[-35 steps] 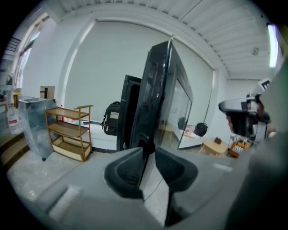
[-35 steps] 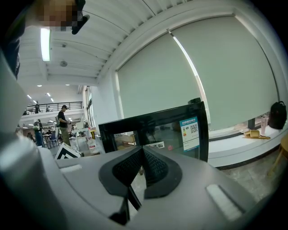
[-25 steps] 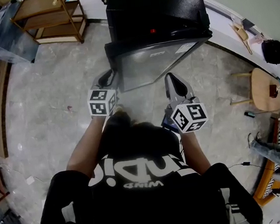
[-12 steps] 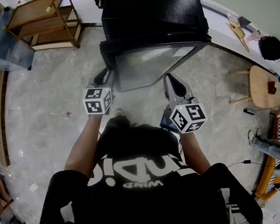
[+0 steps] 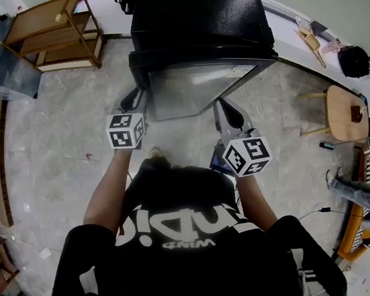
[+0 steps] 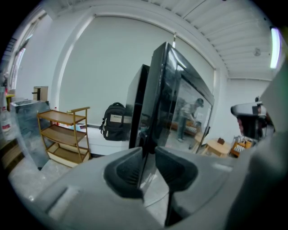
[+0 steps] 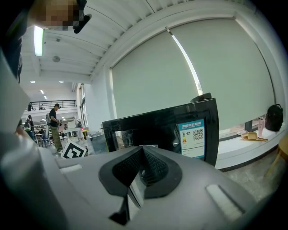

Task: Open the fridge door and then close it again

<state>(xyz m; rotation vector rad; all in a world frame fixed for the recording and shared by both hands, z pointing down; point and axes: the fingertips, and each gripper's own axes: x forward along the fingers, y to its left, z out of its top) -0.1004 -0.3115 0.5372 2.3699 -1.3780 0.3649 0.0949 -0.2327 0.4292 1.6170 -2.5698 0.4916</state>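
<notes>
**A:** What do we read at the left gripper [image 6: 148, 155]?

**B:** We see its jaws set narrow, closed on the free edge of the fridge door [image 5: 194, 89]. The thin dark edge runs upright between the two pads and rises above them.

**A:** And where does the door stand?

**B:** We find it ajar. In the left gripper view a gap shows between the door and the black fridge [image 5: 199, 15] behind it. The glass face of the door lies to the right of the left gripper's jaws, and the cabinet lies ahead of them, to the left of the edge.

**A:** What of the right gripper [image 7: 143, 150]?

**B:** We note its pads meet at the tips, with nothing between them. The door's face lies ahead of it, and a blue and white label [image 7: 194, 137] sits on that face, up and to the right of the jaws. We cannot tell whether this gripper touches the door.

**A:** What lies farther off?

**B:** Left of the left gripper we mark a wooden rack [image 6: 63, 134] on the floor [image 5: 55, 126]. A backpack [image 6: 114, 121] sits between the rack and the fridge.
</notes>
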